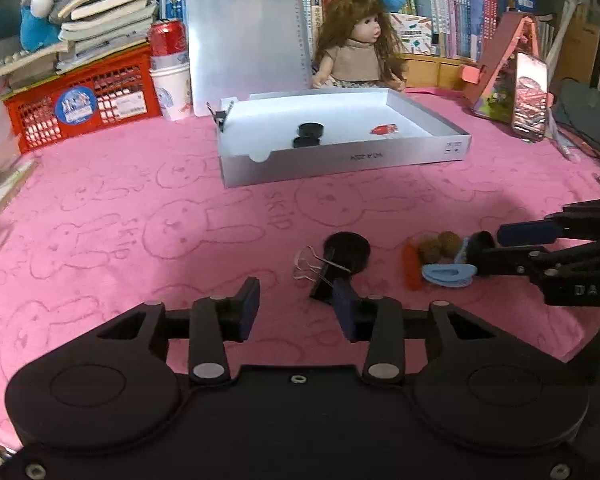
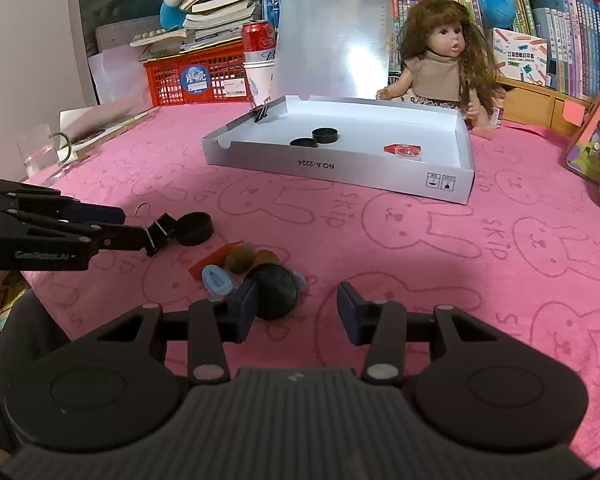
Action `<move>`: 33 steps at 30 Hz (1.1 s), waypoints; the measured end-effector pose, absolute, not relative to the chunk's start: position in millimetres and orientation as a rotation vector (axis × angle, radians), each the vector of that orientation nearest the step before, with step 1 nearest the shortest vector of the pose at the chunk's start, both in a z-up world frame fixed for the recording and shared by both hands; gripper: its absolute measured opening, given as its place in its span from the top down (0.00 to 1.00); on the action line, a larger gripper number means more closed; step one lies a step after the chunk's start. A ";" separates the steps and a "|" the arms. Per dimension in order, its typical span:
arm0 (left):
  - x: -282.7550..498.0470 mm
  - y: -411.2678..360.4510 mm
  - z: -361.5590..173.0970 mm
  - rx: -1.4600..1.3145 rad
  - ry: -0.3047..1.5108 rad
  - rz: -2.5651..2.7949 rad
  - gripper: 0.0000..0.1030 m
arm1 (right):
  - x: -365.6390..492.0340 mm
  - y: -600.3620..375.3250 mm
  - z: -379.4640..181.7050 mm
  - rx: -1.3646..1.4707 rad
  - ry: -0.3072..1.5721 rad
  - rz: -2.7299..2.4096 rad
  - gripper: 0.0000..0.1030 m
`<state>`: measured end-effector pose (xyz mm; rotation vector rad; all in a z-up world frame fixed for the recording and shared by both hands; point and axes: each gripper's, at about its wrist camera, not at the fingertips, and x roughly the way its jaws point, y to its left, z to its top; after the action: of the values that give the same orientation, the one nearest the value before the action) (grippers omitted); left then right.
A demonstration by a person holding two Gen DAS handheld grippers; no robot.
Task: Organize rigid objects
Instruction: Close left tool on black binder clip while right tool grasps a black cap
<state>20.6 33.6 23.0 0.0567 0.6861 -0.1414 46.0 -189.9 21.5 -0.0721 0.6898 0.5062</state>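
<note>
A white shallow box (image 1: 340,160) (image 2: 340,172) lies on the pink cloth and holds two black round lids (image 1: 309,135) (image 2: 318,138) and a small red item (image 1: 384,129) (image 2: 406,149). In front lie a black binder clip (image 1: 320,276) (image 2: 158,234), a black lid (image 1: 347,251) (image 2: 194,228), a black disc (image 2: 276,290) (image 1: 482,242), two brown nuts (image 1: 440,246) (image 2: 240,260), a blue piece (image 1: 448,274) (image 2: 219,280) and a red strip (image 1: 411,268) (image 2: 214,259). My left gripper (image 1: 296,308) is open, its right pad beside the clip. My right gripper (image 2: 296,312) is open, the disc against its left finger.
A doll (image 1: 360,44) sits behind the box. A clear clipboard (image 1: 244,36), a red can on cups (image 1: 168,60) and a red crate (image 1: 84,104) under books stand at the back left. A phone on a stand (image 1: 530,96) is at the right. A glass (image 2: 40,156) stands at the left.
</note>
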 end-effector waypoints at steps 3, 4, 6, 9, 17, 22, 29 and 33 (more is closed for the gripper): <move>20.3 31.6 21.5 0.029 0.693 -0.174 0.57 | 45.4 -189.4 20.1 -0.073 0.694 0.507 0.58; 21.0 29.2 20.1 0.035 0.692 -0.174 0.56 | 44.8 -189.2 19.6 -0.075 0.695 0.507 0.59; 23.9 23.9 16.3 0.068 0.687 -0.161 0.56 | 43.4 -188.6 18.9 -0.082 0.695 0.509 0.60; 26.6 20.5 11.2 0.128 0.684 -0.135 0.55 | 40.5 -188.8 18.6 -0.087 0.692 0.514 0.60; 25.2 41.9 13.2 0.158 0.687 -0.076 0.51 | 34.8 -184.6 18.6 -0.095 0.665 0.533 0.55; 24.9 50.9 16.1 0.140 0.683 -0.038 0.51 | 31.0 -176.0 18.8 -0.145 0.632 0.526 0.51; 18.6 36.5 22.4 0.087 0.642 -0.104 0.44 | 27.8 -164.3 16.8 -0.200 0.608 0.521 0.49; 24.1 22.7 17.1 0.110 0.636 -0.092 0.44 | 26.2 -163.4 15.7 -0.211 0.600 0.512 0.49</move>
<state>24.1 22.7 17.1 0.1097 0.6360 -0.0923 26.2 -163.4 15.7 -0.2109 0.6002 0.5120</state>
